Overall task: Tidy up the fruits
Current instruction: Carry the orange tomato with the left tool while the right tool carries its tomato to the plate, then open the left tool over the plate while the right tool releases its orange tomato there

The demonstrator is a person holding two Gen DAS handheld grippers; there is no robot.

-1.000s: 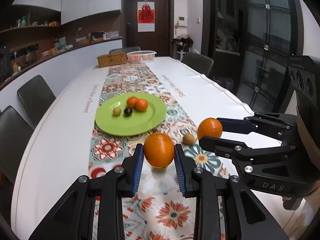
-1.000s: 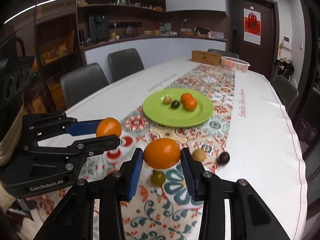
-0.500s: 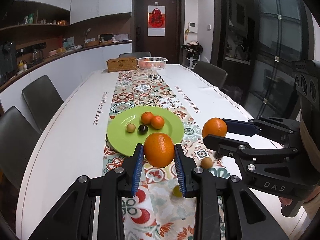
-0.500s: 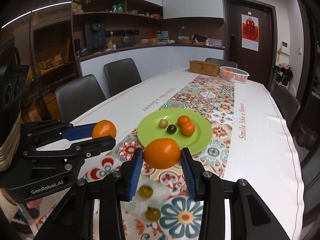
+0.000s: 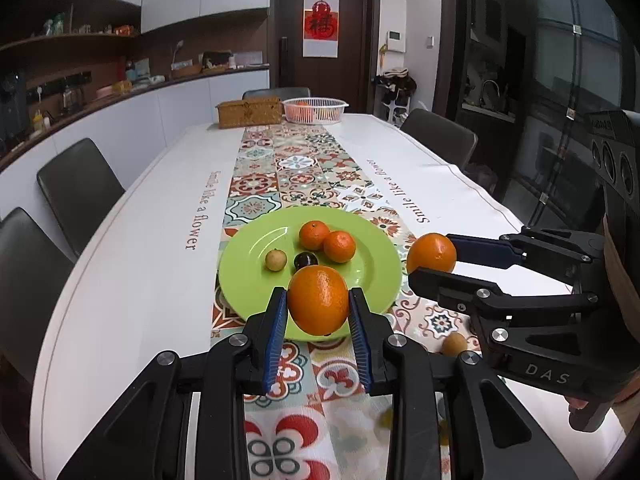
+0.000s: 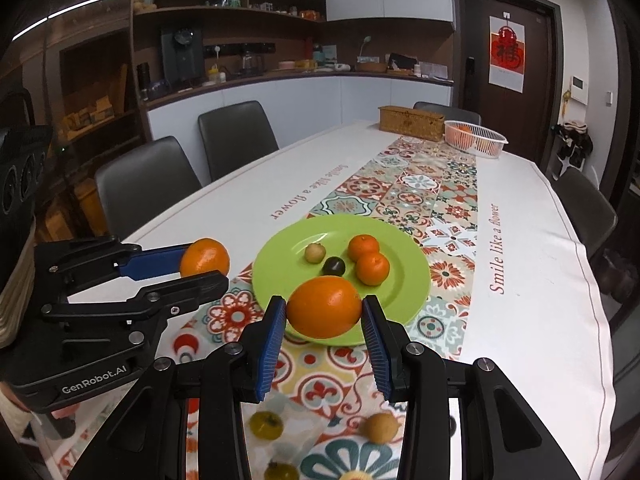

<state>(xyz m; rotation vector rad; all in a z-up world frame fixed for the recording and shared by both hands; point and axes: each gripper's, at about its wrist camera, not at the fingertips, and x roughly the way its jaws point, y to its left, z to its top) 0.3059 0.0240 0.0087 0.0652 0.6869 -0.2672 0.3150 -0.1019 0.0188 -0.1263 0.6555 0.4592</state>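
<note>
My left gripper (image 5: 318, 322) is shut on an orange (image 5: 318, 299) and holds it above the near rim of a green plate (image 5: 248, 264). My right gripper (image 6: 325, 326) is shut on another orange (image 6: 324, 306), also above the plate's near rim (image 6: 416, 280). Each gripper shows in the other's view, the right (image 5: 434, 258) and the left (image 6: 204, 266). The plate holds two tangerines (image 5: 332, 241), a dark fruit (image 5: 305, 260) and a small yellowish fruit (image 5: 276, 260).
Loose small fruits lie on the patterned runner below the grippers: a brown one (image 6: 381, 427), yellowish ones (image 6: 266, 424) and another (image 5: 454, 344). A white basket (image 5: 315, 110) and a wicker box (image 5: 249, 112) stand at the far end. Chairs (image 5: 80, 192) line the table.
Both grippers have moved forward along the table with their oranges, from over the loose fruits to the plate's near rim. The plate now looks much closer.
</note>
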